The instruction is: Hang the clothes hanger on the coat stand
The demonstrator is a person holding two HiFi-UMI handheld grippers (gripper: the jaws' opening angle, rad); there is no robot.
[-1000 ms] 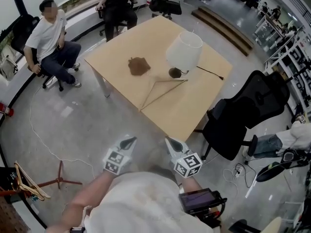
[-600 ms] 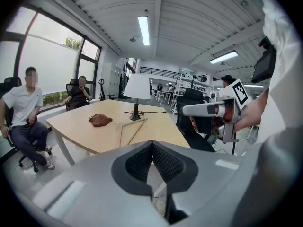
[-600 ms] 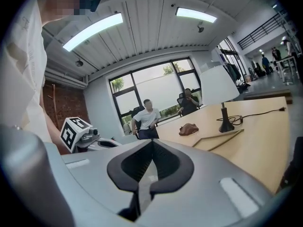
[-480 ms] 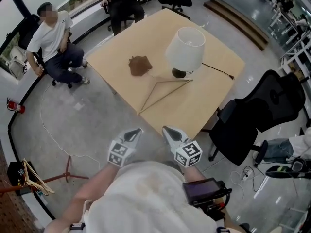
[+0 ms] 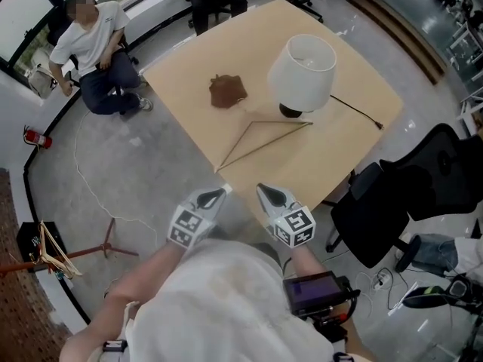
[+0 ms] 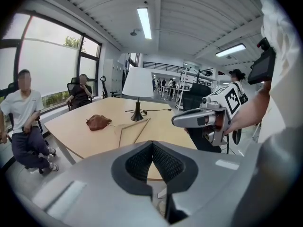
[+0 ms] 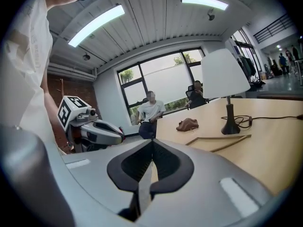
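Observation:
The wooden clothes hanger point(image 5: 264, 147) lies flat on the tan table point(image 5: 189, 74), between its near corner and the lamp. Both gripper views catch it too, as hanger point(image 6: 134, 123) and hanger point(image 7: 232, 143). My left gripper point(image 5: 219, 193) and right gripper point(image 5: 264, 191) are side by side just short of the table's near corner, both pointing at the hanger. In their own views the left gripper point(image 6: 152, 145) and right gripper point(image 7: 151, 143) are shut with nothing between the jaws. The coat stand point(image 5: 83, 251), with a red base and several hangers on it, is on the floor at the far left.
A white-shaded lamp point(image 5: 302, 66) with a black cord and a brown pouch point(image 5: 228, 90) sit on the table behind the hanger. A black office chair point(image 5: 400, 194) stands right of the table. A seated person point(image 5: 94, 44) is at the upper left, another beyond the table.
Both grippers have advanced toward the table's near corner, which now lies just ahead of their tips. The hanger has not moved, and both grippers stay shut.

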